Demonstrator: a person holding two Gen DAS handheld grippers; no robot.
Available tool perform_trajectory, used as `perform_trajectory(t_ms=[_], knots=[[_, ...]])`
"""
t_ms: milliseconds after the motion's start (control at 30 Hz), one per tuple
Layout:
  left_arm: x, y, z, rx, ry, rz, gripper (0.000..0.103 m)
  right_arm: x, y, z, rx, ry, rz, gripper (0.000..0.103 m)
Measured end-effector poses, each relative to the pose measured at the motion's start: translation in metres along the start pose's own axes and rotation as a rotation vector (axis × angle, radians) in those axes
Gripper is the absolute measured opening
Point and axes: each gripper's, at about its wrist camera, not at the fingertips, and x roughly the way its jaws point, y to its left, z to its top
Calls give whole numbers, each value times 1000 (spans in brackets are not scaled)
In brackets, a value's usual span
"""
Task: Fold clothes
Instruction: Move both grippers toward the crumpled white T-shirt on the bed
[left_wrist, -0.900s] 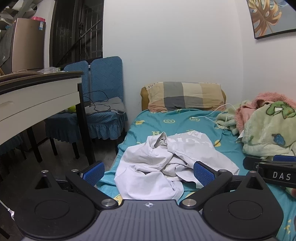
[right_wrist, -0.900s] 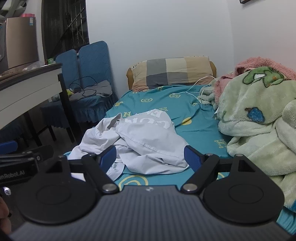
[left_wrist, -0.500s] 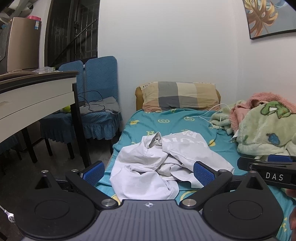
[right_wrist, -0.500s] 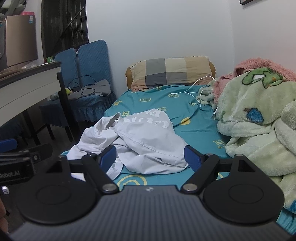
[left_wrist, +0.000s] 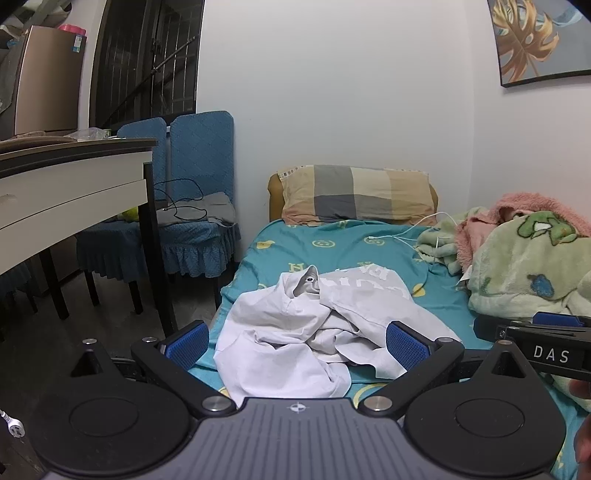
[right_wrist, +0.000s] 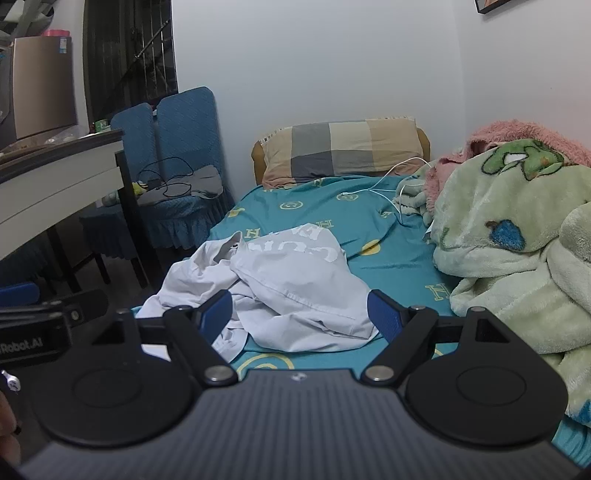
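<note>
A crumpled white shirt (left_wrist: 317, 325) lies on the bed (left_wrist: 351, 243). The left tongs (left_wrist: 295, 345) and right tongs (right_wrist: 300, 314) both gape wide, holding nothing.

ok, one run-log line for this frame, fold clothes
phase: approach | left gripper: open, empty | right gripper: open, empty | white shirt: crumpled, unfolded, on bed | contact: none

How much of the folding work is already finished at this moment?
Nothing looks folded. The white shirt lies crumpled on the teal bed sheet. In hand: nothing; the left hand-held gripper and the right hand-held gripper are open, short of the shirt. Left: grasp, spread flat, fold.
</note>
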Motion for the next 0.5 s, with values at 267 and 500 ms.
perform_trajectory(t_ms=[267, 500], knots=[[14, 8, -1, -5, -3, 0, 103, 6, 2, -3, 0, 11, -25, 82], [22, 35, 0, -18, -26, 46, 103, 9, 11, -2, 92, 20, -52, 82]])
